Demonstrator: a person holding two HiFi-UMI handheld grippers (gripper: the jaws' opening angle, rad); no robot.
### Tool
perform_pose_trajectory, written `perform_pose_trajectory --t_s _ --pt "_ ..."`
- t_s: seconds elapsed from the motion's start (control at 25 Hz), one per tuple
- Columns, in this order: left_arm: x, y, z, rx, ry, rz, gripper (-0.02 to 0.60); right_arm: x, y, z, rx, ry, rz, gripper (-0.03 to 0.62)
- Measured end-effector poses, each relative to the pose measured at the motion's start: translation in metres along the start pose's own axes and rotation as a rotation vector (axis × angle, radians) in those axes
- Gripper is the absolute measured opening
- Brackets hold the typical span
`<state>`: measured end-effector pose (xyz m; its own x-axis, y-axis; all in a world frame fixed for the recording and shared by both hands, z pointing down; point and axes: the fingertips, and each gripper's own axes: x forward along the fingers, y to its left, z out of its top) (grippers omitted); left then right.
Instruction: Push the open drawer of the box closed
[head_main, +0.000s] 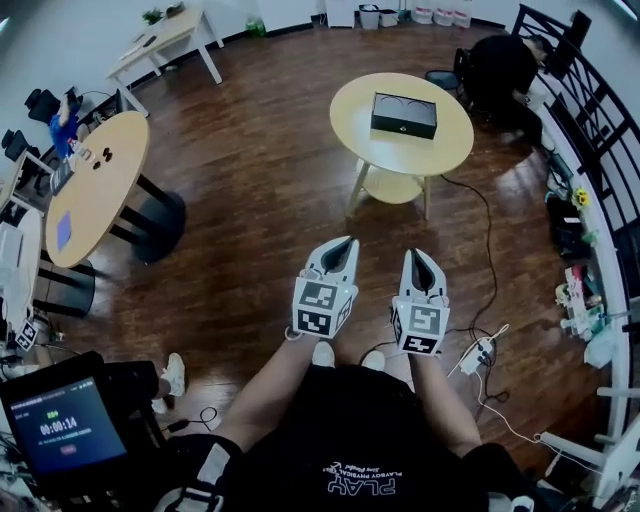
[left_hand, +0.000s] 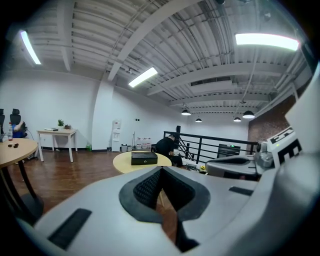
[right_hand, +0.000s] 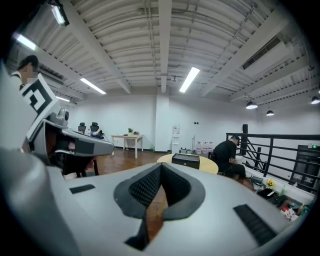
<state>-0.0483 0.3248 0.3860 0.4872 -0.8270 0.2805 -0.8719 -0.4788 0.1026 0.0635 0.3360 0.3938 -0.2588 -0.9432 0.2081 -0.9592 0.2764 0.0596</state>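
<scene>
The black box (head_main: 404, 114) rests on a small round yellow table (head_main: 450, 140) several steps ahead of me. It shows small in the left gripper view (left_hand: 144, 158) and the right gripper view (right_hand: 185, 160). From here I cannot tell how its drawer stands. My left gripper (head_main: 349, 241) and right gripper (head_main: 416, 254) are held side by side at waist height over the wooden floor, both pointed at the table and far from the box. Each one's jaws meet at the tips with nothing between them (left_hand: 161, 170) (right_hand: 161, 167).
A larger round table (head_main: 95, 185) stands at the left, and a white desk (head_main: 165, 40) at the far back. A seated person (head_main: 500, 70) is behind the yellow table beside a black railing (head_main: 590, 120). Cables and a power strip (head_main: 478, 352) lie on the floor at the right.
</scene>
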Motion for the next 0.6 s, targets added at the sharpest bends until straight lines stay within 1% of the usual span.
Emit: perform_pose_trajectory --t_s 0.08,0.24,0.4,0.6 --pt "-0.006 0.004 0.000 0.000 0.002 -0.003 -0.003 -0.002 0.010 0.003 -0.012 -0.002 0.004 0.006" --pt "-0.011 0.008 0.002 0.028 -0.007 0.004 -0.003 -0.002 0.021 0.006 -0.041 -0.006 0.018 0.006" --pt "-0.010 0.008 0.006 -0.008 -0.021 -0.013 -0.003 -0.004 0.016 0.008 -0.043 -0.012 0.009 0.006" --pt "-0.012 0.015 0.004 0.001 -0.027 -0.015 -0.004 -0.002 0.020 0.005 -0.032 -0.020 0.004 0.006"
